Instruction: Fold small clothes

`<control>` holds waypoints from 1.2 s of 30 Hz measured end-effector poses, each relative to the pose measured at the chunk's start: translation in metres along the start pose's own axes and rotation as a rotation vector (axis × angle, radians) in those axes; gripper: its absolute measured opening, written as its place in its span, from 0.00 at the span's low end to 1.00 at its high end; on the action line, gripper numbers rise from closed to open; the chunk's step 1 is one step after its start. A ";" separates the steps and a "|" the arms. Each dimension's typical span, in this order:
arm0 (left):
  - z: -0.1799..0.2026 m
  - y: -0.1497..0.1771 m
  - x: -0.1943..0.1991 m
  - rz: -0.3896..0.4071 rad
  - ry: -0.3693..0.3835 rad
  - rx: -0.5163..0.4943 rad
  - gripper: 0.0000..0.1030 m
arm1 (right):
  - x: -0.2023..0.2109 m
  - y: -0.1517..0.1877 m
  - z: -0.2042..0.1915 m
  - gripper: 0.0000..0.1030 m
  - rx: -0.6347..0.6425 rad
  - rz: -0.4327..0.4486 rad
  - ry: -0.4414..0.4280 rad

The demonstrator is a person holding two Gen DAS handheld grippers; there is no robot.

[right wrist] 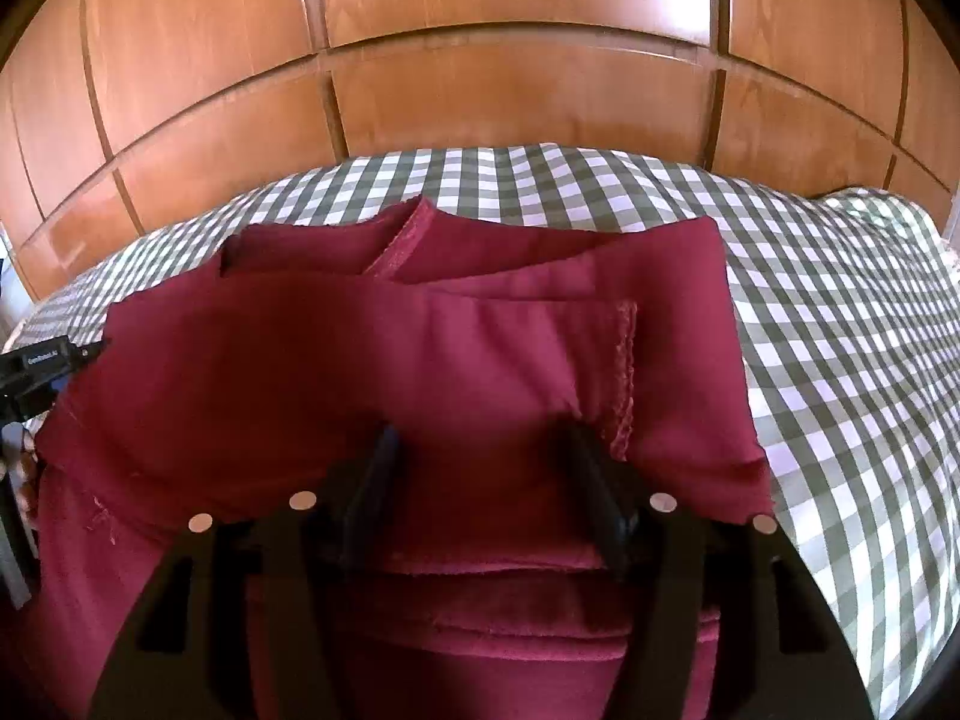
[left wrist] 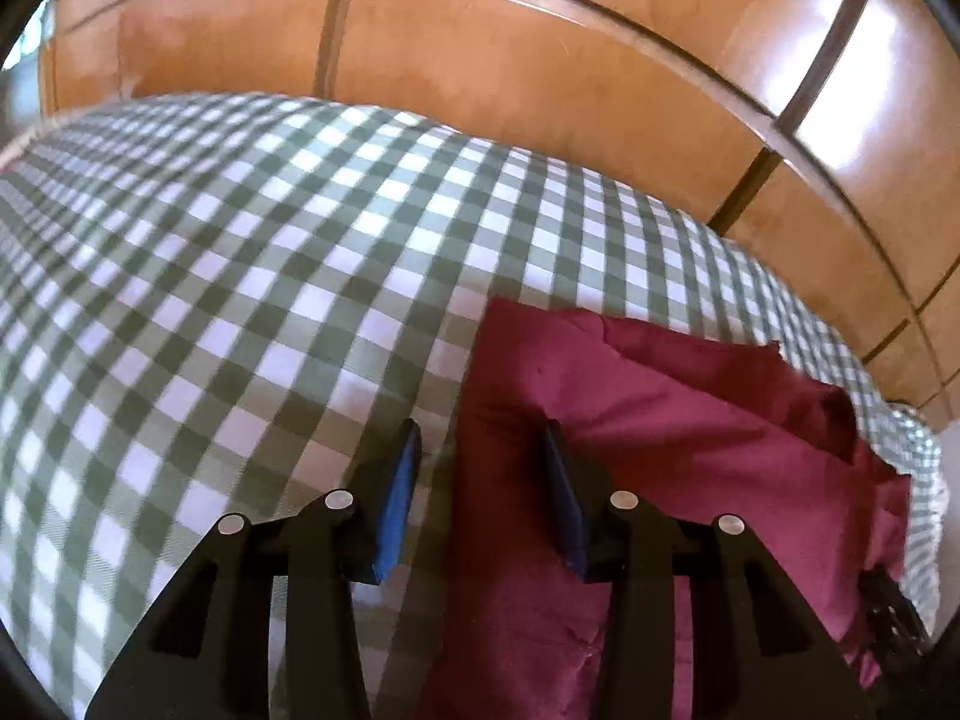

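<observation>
Two grippers sit low over one maroon garment (right wrist: pixel 384 372), w/ layered folds, on a green-and-white checked cloth (left wrist: pixel 228 252).

Left gripper (left wrist: pixel 480 450): jaws abt half apart, not clamped. Its blue-padded fingers (left wrist: pixel 396 498) straddle the garment's left edge, one finger over the checked cloth, the other over maroon fabric. Fabric edge lies btwn them, no pinch visible.

Right gripper (right wrist: pixel 480 450): jaws roughly half apart too, tips down on the garment near its front folded edge. Fabric spans btwn the fingers (right wrist: pixel 591 480); can't tell if they press it. A stitched hem (right wrist: pixel 627 372) runs just beside the right-hand finger.

Farther back: the garment's rear flaps, more checked cloth, then glossy wooden panels (right wrist: pixel 510 96).
</observation>
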State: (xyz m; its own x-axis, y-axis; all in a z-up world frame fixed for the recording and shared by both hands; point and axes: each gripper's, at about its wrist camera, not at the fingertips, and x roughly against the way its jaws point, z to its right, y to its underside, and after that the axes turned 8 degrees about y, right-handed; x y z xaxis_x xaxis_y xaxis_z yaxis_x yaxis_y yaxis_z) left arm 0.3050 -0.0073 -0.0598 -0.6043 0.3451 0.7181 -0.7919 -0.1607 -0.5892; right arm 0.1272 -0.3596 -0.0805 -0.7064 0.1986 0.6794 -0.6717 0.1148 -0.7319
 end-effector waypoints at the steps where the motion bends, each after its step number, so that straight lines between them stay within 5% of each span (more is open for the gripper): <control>1: 0.005 0.001 0.007 0.015 -0.076 -0.023 0.56 | 0.000 0.000 0.001 0.58 -0.004 0.001 -0.006; 5: 0.022 0.015 0.037 0.075 -0.145 -0.084 0.67 | 0.000 0.000 0.002 0.59 -0.014 -0.005 -0.017; 21: 0.083 0.075 0.116 0.172 -0.017 -0.268 0.77 | 0.000 0.001 -0.001 0.59 -0.007 -0.005 -0.003; 31: 0.084 0.079 0.089 0.125 -0.027 -0.302 0.78 | 0.000 0.001 0.001 0.59 -0.014 -0.007 -0.011; 36: 0.058 0.086 0.046 -0.001 -0.089 -0.239 0.80 | 0.000 0.001 0.002 0.59 -0.019 -0.008 -0.018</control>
State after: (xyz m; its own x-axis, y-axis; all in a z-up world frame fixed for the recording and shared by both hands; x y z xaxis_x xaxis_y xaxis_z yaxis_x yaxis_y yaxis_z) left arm 0.2038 -0.0592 -0.0558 -0.6174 0.2610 0.7421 -0.7554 0.0667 -0.6519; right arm 0.1266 -0.3612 -0.0812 -0.7052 0.1801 0.6858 -0.6730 0.1346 -0.7273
